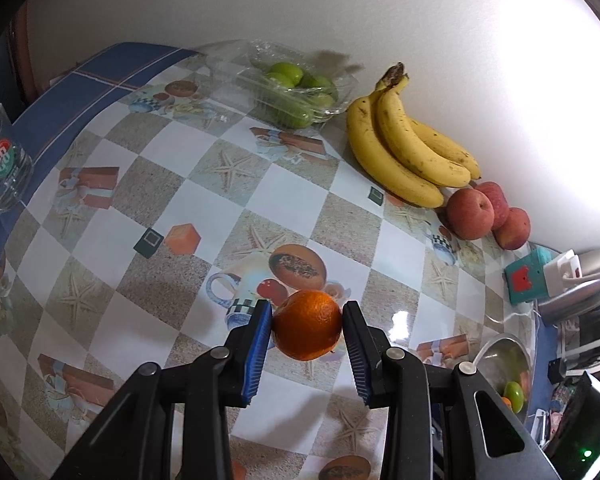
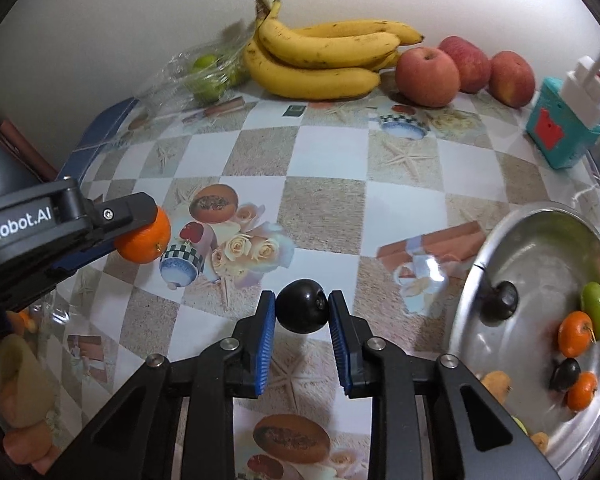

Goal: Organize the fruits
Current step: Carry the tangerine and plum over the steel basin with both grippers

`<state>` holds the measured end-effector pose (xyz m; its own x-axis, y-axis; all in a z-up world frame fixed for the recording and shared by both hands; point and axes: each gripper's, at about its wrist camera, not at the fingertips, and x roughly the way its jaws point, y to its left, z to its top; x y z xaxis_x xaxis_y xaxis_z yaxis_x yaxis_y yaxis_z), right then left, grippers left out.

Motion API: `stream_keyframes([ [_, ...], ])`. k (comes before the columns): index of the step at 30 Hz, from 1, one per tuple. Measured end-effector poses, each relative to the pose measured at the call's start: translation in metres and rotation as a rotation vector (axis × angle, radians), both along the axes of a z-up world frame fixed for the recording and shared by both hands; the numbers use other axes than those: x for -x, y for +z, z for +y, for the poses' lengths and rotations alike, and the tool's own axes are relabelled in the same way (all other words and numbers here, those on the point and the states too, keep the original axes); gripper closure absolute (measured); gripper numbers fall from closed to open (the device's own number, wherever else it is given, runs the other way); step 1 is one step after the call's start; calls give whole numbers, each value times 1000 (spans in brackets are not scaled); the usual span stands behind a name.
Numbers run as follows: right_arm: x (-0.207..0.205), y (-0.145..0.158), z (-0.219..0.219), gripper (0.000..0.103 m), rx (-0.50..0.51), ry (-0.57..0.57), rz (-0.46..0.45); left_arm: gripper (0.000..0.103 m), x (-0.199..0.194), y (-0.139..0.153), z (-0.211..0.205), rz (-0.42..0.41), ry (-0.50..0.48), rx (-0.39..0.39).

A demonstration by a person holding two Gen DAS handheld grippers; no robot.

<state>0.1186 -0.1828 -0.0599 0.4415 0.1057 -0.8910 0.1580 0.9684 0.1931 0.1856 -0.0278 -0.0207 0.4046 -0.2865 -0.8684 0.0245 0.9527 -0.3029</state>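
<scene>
Left tongs (image 1: 306, 322): pinching an orange (image 1: 307, 325) between the blue pads, both pads pressed against its sides; seen from the right wrist as well, at the left edge (image 2: 140, 224), with the orange (image 2: 144, 238) held clear above the counter.
Orange in relation to left tongs: lodged at the fingertips, bulging forward past them, stem end turned down and to the right.
Right tongs (image 2: 302, 312): pinching a dark plum (image 2: 302, 306), one pad on each side, the fruit sitting right at the tips.
Plum in relation to right tongs: centred between the fingers, above the checked counter (image 2: 324, 160), just left of the metal bowl.
Metal bowl (image 2: 540, 240): at the right edge of the counter, holding a green fruit (image 2: 596, 310), two small oranges (image 2: 576, 332), a dark plum (image 2: 565, 374) and yellowish pieces near the rim.
Bananas (image 1: 404, 148): bunch lying against the wall at the back of the counter.
Apples (image 1: 470, 214): three red ones, just right of the bananas, touching each other.
Clear plastic tray (image 1: 340, 92): left of the bananas, holding green fruits (image 1: 288, 74).
Glass (image 1: 4, 160): upright on the blue cloth at the far left.
Teal box (image 2: 560, 128): near the apples, at the right rear.
</scene>
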Motion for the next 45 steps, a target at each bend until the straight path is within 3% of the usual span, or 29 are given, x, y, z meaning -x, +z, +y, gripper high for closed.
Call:
stream_keyframes([
  [9,31,15,-57,75,11,-153,-5,64,16,12,-34,-30,-89,-8],
  [23,87,23,-157,75,-35,-427,23,64,64,16,-133,-30,-363,9],
  [33,104,24,-173,75,-70,-463,15,64,92,1,-178,-16,-516,-7],
  [45,103,4,-175,75,-119,-463,85,64,89,-21,-182,31,-520,-15],
])
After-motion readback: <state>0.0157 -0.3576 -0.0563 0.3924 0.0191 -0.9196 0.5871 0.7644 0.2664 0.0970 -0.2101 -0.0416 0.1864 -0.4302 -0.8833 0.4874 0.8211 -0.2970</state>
